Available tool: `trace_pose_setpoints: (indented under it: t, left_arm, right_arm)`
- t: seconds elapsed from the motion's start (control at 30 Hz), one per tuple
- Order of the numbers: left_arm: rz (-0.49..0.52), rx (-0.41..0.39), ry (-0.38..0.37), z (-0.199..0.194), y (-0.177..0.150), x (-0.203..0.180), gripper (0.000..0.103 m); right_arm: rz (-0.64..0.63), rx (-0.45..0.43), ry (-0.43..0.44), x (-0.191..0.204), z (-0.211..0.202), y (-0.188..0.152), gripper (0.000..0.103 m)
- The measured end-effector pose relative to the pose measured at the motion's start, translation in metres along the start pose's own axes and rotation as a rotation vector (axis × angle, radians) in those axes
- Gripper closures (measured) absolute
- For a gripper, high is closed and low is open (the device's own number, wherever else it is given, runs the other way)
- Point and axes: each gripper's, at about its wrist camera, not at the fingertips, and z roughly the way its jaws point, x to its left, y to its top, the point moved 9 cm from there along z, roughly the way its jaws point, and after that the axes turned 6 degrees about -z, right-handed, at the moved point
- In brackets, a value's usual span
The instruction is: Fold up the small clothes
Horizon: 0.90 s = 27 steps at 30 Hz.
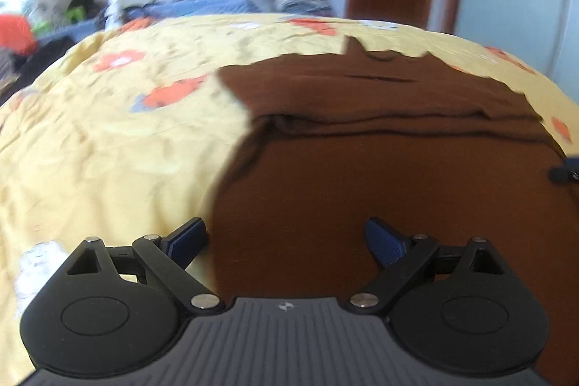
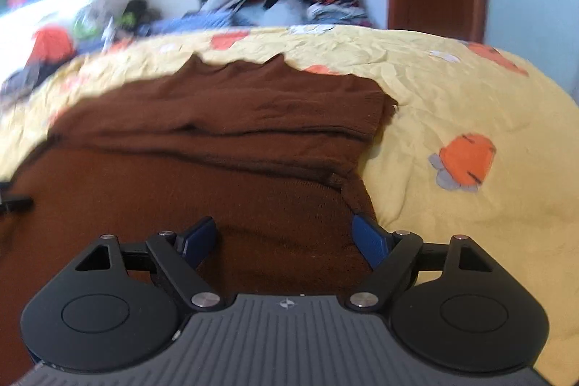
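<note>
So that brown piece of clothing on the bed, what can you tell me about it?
The brown garment looks like a soft knit. It lies flat on the yellow flowered bedspread, with its far part folded over, leaving layered edges across its middle. The far edge is wavy and uneven. Both grippers, left and right, are open over its near part, apparently holding nothing.

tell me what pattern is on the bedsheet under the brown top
Yellow bedsheet with orange flower-like prints, clearest in the right wrist view.

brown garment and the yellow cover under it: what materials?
Brown garment: looks like a fine knit, matte, with a ribbed far hem; fibre unclear. Yellow bedcover: thin woven fabric, probably cotton, matte, finely creased, printed with orange shapes.
</note>
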Motion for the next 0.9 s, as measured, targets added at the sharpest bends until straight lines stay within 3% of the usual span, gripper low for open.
trace_pose_setpoints:
  t: [0.07, 0.17, 0.27, 0.37, 0.43, 0.47, 0.5, 0.57, 0.63, 0.67, 0.83, 0.87, 0.9]
  left_arm:
    - [-0.121, -0.015, -0.078, -0.011, 0.021, 0.007, 0.007]
    - [-0.311, -0.023, -0.168, 0.001, 0.059, 0.021, 0.007]
    - [-0.459, 0.039, -0.193, 0.045, 0.086, 0.035, 0.008]
    - [-0.489, 0.116, -0.164, 0.085, 0.099, 0.034, 0.01]
    - [-0.409, 0.124, -0.137, 0.096, 0.106, 0.023, 0.039]
    - [-0.369, 0.126, -0.11, 0.101, 0.11, 0.02, 0.067]
    - [-0.337, 0.135, -0.098, 0.105, 0.112, 0.016, 0.085]
    - [-0.294, 0.106, -0.057, 0.102, 0.116, 0.018, 0.088]
    - [-0.25, 0.063, -0.034, 0.097, 0.118, 0.021, 0.089]
    - [-0.234, 0.082, -0.031, 0.102, 0.114, 0.023, 0.09]
    - [-0.171, 0.016, 0.016, 0.09, 0.107, 0.014, 0.083]
    - [-0.183, 0.0, 0.029, 0.082, 0.111, 0.014, 0.079]
    - [-0.191, -0.037, 0.042, 0.071, 0.116, 0.015, 0.078]
  right_arm:
    - [0.151, -0.01, 0.063, -0.01, -0.011, 0.014, 0.021]
    - [0.344, -0.135, 0.095, -0.046, -0.021, 0.041, 0.01]
    - [0.434, -0.051, 0.023, -0.084, 0.017, 0.055, 0.016]
    - [0.486, 0.019, 0.003, -0.101, 0.051, 0.063, 0.03]
    - [0.463, 0.019, -0.016, -0.1, 0.061, 0.07, 0.037]
    - [0.43, 0.028, -0.016, -0.095, 0.065, 0.072, 0.043]
    - [0.37, 0.034, -0.034, -0.09, 0.068, 0.073, 0.057]
    - [0.265, 0.048, -0.058, -0.084, 0.072, 0.07, 0.073]
    - [0.246, 0.041, -0.045, -0.086, 0.071, 0.066, 0.077]
    - [0.254, 0.032, -0.036, -0.089, 0.07, 0.066, 0.08]
    - [0.223, 0.005, -0.041, -0.087, 0.065, 0.066, 0.074]
    - [0.222, 0.013, -0.056, -0.088, 0.063, 0.067, 0.062]
    - [0.23, 0.017, -0.098, -0.09, 0.058, 0.069, 0.038]
